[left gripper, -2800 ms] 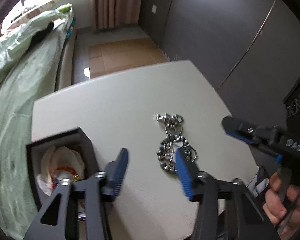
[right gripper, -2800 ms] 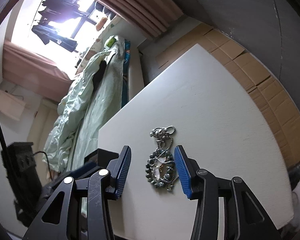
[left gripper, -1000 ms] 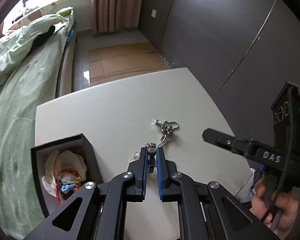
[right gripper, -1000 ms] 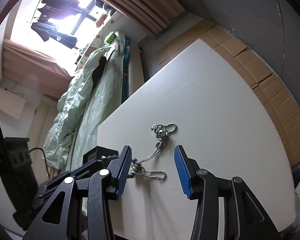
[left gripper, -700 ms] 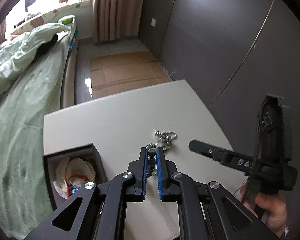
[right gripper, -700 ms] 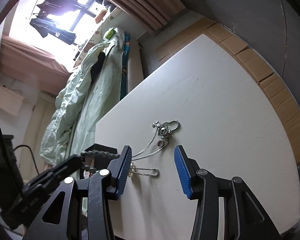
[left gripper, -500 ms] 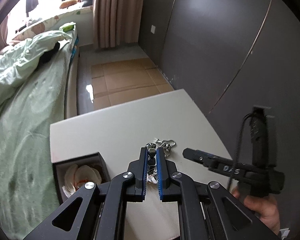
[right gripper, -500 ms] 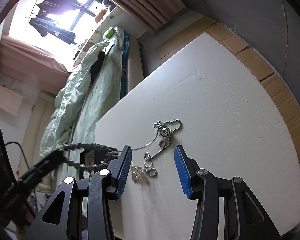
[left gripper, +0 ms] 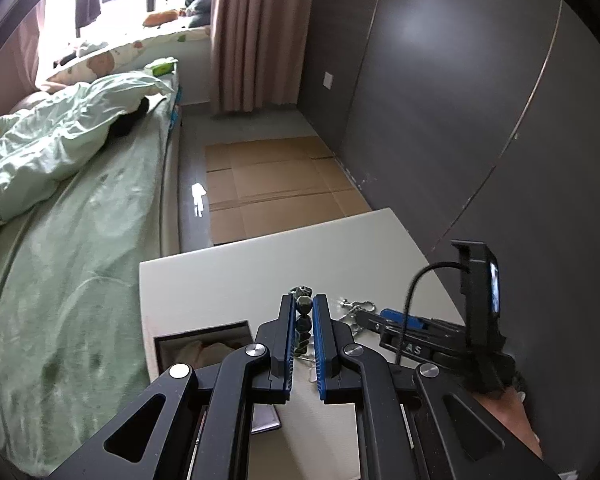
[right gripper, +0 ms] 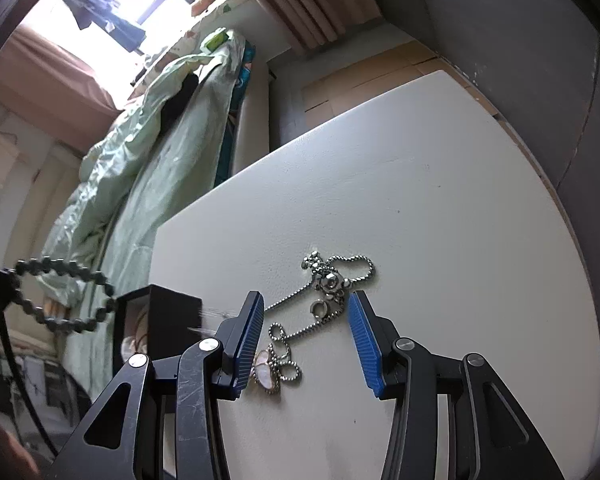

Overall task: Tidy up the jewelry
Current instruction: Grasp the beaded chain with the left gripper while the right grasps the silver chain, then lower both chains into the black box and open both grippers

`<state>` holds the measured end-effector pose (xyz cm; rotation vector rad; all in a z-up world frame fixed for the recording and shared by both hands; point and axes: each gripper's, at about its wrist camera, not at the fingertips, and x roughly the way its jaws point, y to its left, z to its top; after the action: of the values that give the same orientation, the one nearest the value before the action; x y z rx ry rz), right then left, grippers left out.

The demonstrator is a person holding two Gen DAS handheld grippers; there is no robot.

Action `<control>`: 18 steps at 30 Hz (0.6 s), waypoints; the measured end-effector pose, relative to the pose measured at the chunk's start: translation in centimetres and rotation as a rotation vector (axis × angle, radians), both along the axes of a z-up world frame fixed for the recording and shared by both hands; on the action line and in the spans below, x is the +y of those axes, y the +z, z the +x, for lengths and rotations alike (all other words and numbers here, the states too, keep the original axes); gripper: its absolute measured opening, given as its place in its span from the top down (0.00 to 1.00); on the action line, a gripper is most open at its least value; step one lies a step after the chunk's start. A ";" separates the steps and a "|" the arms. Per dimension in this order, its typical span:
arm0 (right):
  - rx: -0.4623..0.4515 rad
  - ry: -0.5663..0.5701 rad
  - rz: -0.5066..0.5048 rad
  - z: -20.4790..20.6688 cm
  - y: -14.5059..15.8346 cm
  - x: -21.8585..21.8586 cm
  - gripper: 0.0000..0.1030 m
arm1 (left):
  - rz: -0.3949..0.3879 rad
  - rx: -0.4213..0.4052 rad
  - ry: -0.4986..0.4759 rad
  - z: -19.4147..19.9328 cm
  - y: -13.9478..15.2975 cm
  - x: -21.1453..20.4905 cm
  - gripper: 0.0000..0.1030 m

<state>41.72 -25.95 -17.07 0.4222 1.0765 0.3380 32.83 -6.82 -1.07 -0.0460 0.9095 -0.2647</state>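
My left gripper [left gripper: 303, 307] is shut on a dark beaded bracelet [left gripper: 302, 320] and holds it in the air. In the right wrist view the bracelet [right gripper: 60, 294] hangs as a loop at the far left, above the black jewelry box [right gripper: 160, 316]. The box [left gripper: 204, 342] sits on the white table [left gripper: 240, 276] just left of my left gripper. A silver ball-chain necklace [right gripper: 328, 280] with a pale pendant [right gripper: 266, 372] lies on the table [right gripper: 440, 220]. My right gripper [right gripper: 306, 320] is open above it, empty; it also shows in the left wrist view [left gripper: 400, 318].
A bed with a green cover [left gripper: 60, 240] runs along the table's left side. Flattened cardboard [left gripper: 268, 184] lies on the floor beyond the table. A dark wall [left gripper: 460, 120] stands to the right.
My left gripper closed on the bracelet and lifted it off the table, up and to the left over the box. The necklace was dragged and spread out. The right gripper stayed open.
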 end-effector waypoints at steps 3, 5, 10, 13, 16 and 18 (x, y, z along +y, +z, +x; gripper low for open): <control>-0.002 0.007 -0.059 0.9 -0.1 0.8 0.56 | 0.001 -0.004 0.009 -0.2 0.2 0.7 0.91; 0.006 0.015 -0.100 1.3 -0.5 1.3 0.56 | 0.002 -0.005 0.018 -0.4 0.2 1.3 0.91; 0.023 0.041 -0.202 1.5 -1.3 2.3 0.60 | 0.002 -0.007 0.039 -0.4 0.4 2.4 0.91; 0.010 0.050 -0.255 1.4 -1.4 2.6 0.80 | 0.005 -0.008 0.045 -0.5 0.3 2.9 0.91; 0.015 0.059 -0.165 1.1 -1.3 1.9 0.81 | 0.012 -0.009 0.054 -0.6 0.3 3.6 0.91; -0.016 0.051 -0.135 0.6 -0.4 1.4 0.81 | 0.017 -0.009 0.060 -0.8 0.4 4.1 0.91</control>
<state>42.28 -24.52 -17.45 0.2719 1.0888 0.3109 32.01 -2.73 -0.69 -0.0563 0.9000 -0.2011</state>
